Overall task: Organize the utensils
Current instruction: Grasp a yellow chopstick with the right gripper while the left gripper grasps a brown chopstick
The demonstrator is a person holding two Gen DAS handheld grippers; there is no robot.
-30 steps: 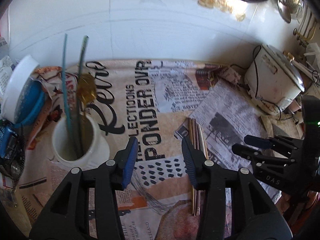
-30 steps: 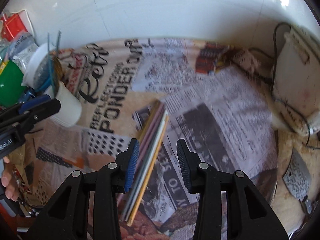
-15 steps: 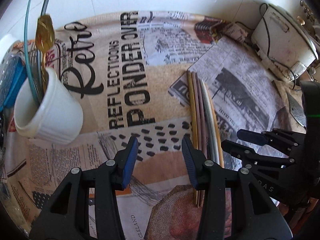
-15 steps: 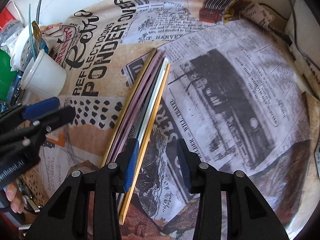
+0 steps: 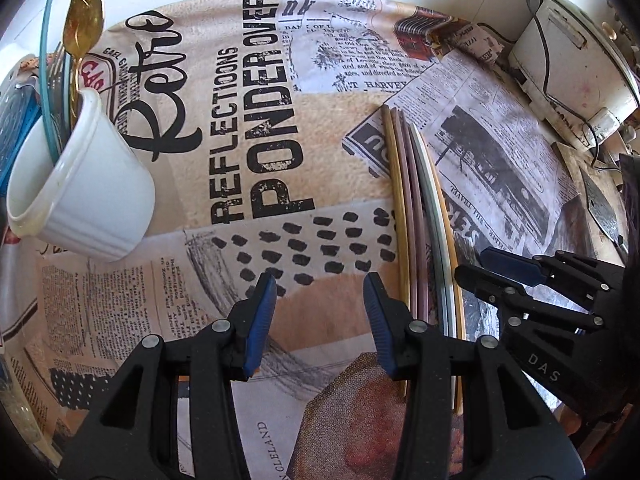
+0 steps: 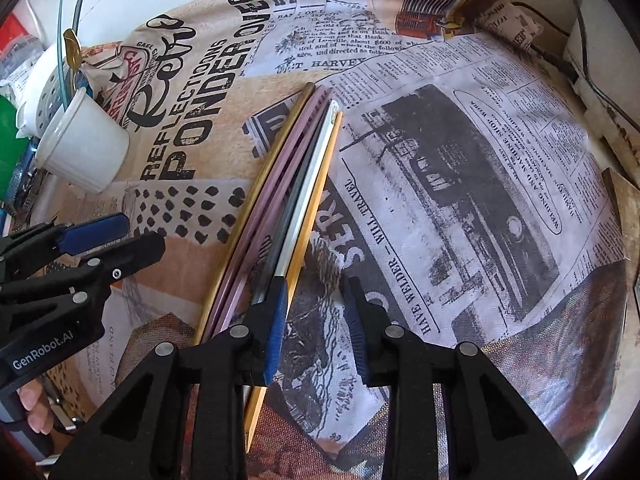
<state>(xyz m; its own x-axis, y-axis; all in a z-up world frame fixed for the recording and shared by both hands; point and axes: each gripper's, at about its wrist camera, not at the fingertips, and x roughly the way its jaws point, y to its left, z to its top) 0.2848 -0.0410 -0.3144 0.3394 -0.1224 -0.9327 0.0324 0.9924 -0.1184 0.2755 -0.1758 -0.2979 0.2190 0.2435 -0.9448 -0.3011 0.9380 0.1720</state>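
Having descended toward the table over the last second, both tools now sit low beside the chopsticks, right tool and left tool each with jaws apart and empty, the white cup well left, so pickup appears imminent.

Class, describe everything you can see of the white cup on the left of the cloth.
The white ribbed ceramic-looking cup stands on the newspaper-print cloth, looking tilted through the fisheye lens. It flares to a thick rim. Inside stand a gold spoon, bowl up, and two thin teal sticks. Neither gripper touches it.
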